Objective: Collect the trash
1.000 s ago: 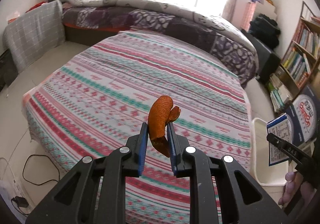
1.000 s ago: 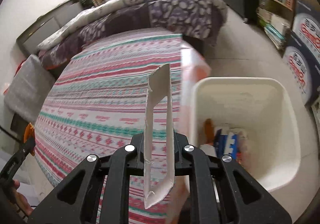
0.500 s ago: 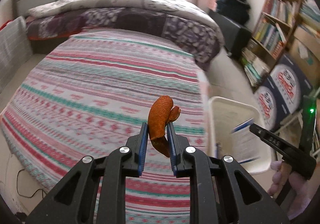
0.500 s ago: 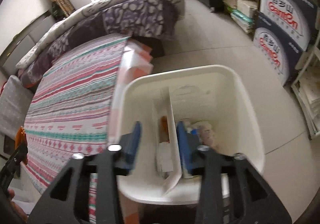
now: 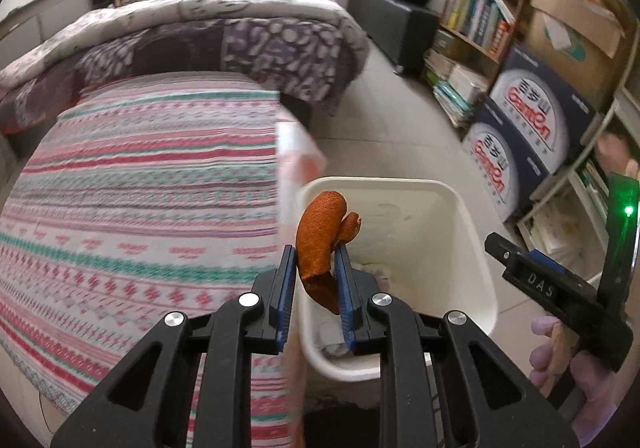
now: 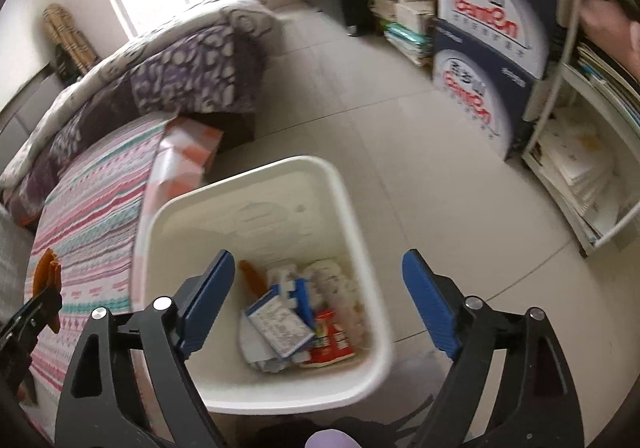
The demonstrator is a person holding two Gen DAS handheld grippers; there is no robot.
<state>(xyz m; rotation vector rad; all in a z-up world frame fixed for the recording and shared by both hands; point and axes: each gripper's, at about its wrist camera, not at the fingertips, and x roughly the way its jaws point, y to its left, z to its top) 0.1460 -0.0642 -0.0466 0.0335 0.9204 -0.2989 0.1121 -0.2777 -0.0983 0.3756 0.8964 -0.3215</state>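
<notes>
Two tongs over one white bin [image 6: 362,248]: my right gripper [image 6: 320,304] hangs above it, jaws opening and empty, wrappers already inside, while my left gripper [image 5: 314,284] pinches an orange peel [image 5: 320,236] near the rim, not yet dropped.

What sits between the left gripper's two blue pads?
An orange peel, pinched in the left gripper, seen in the left wrist view above the white bin.
</notes>
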